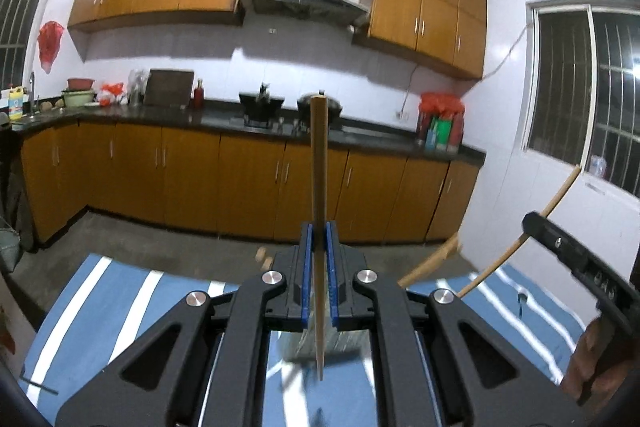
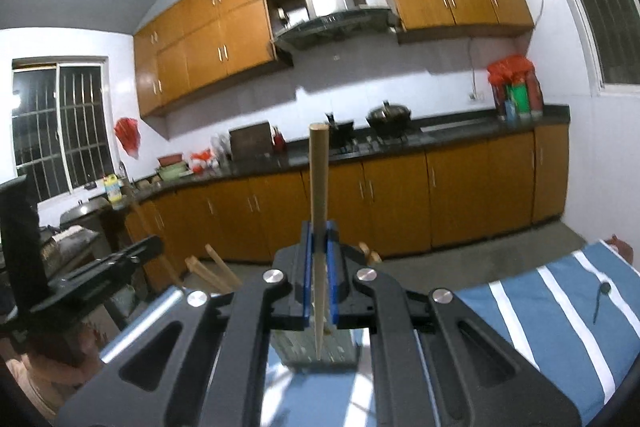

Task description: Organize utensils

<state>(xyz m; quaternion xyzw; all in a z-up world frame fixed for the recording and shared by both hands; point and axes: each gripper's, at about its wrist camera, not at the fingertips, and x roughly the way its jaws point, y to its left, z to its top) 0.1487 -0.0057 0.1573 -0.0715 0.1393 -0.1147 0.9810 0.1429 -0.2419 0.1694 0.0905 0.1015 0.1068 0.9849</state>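
My left gripper point(image 1: 319, 233) is shut on a wooden chopstick point(image 1: 319, 163) that stands upright between its blue pads, its thin tip pointing down toward a grey utensil holder point(image 1: 294, 347) on the striped cloth. My right gripper point(image 2: 319, 233) is shut on another wooden chopstick point(image 2: 319, 179), also upright, its tip over the grey slotted holder point(image 2: 340, 349). In the left wrist view the right gripper's body point(image 1: 576, 255) shows at the right with its chopstick point(image 1: 524, 235) slanting. More chopsticks point(image 1: 434, 261) stick up near it.
A blue cloth with white stripes point(image 1: 100, 299) covers the table. A small dark utensil point(image 2: 600, 299) lies on the cloth at the right. Kitchen counter with woks point(image 1: 262, 105) and orange cabinets stand behind. The left gripper's body point(image 2: 100, 267) shows at the left.
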